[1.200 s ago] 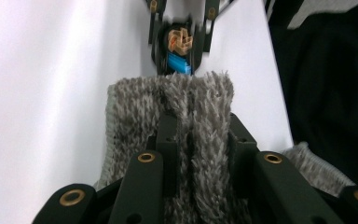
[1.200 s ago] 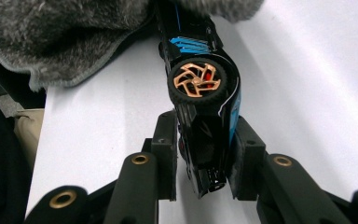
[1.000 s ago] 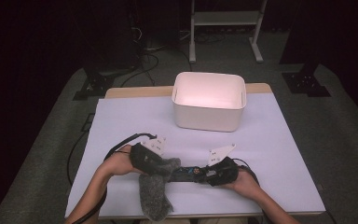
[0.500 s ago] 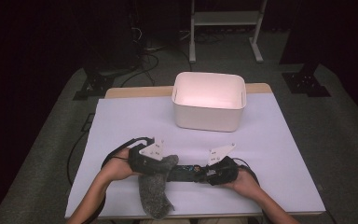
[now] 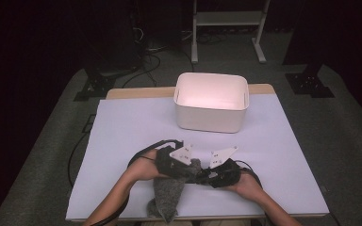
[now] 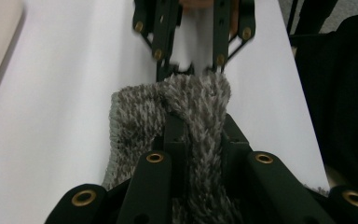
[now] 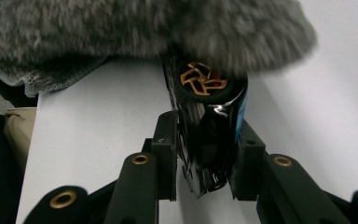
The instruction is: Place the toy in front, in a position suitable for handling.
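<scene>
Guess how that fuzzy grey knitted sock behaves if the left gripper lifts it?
Probably floppy: the fuzzy grey knitted sock already sags and bunches where the left gripper pinches it. Likely light for its size, being loose pile fabric. Unlikely to slip, since the pile fills the gap between the pads; its free end would likely drag over the white table cover.

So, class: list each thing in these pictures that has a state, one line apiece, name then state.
Left claw: shut on the grey fuzzy sock, jaws just closing.
Right claw: shut on the black toy car.
Grey fuzzy sock: limp, draped over the table's near edge.
Black toy car: nose at the sock.
White bin: upright, empty.
</scene>
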Demonstrator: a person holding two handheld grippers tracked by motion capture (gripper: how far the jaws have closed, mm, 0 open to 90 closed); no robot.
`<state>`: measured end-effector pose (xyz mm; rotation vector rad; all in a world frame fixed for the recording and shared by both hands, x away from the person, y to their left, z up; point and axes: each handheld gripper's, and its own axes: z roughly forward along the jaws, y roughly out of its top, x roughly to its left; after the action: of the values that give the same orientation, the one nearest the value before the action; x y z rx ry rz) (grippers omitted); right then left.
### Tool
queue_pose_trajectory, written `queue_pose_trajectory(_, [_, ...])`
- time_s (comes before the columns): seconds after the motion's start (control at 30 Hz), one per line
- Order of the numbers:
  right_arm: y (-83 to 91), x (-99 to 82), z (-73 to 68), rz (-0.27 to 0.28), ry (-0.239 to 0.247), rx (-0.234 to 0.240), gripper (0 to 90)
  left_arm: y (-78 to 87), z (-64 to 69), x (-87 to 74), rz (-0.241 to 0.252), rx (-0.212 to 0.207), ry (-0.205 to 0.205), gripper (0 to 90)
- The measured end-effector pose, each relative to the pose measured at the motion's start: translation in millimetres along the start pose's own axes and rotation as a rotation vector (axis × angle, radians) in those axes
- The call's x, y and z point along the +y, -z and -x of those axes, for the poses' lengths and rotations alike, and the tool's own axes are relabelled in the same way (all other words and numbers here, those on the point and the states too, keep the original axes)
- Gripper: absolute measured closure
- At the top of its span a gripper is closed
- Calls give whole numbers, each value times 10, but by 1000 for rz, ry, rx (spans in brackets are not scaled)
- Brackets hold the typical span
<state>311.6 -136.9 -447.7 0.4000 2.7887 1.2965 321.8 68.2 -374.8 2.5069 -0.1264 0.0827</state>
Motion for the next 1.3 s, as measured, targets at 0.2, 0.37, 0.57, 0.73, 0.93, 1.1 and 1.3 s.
queue_pose_trajectory(0.2, [-7, -9, 4, 12, -9, 10, 671, -128, -48, 147, 18, -53, -17, 773])
queue_pose_trajectory(0.37, [-1, -11, 9, 14, -15, 11, 673, -83, -58, 97, 24, -55, -2, 766])
queue_pose_trajectory(0.57, [2, -7, 8, 9, -16, 9, 674, 38, -32, -35, 3, -35, 13, 742])
queue_pose_trajectory(0.73, [2, 0, 12, 5, -13, 10, 675, 247, 13, -274, -27, 13, 50, 726])
queue_pose_trajectory(0.93, [4, 11, 23, -5, -14, 14, 675, 493, 64, -624, 1, 59, 130, 730])
queue_pose_trajectory(1.1, [3, 22, 27, -15, -20, 16, 675, 556, 68, -788, 19, 86, 174, 741])
queue_pose_trajectory(1.3, [35, 99, 59, -23, -23, 35, 595, 434, 65, -910, 57, 39, 209, 741])
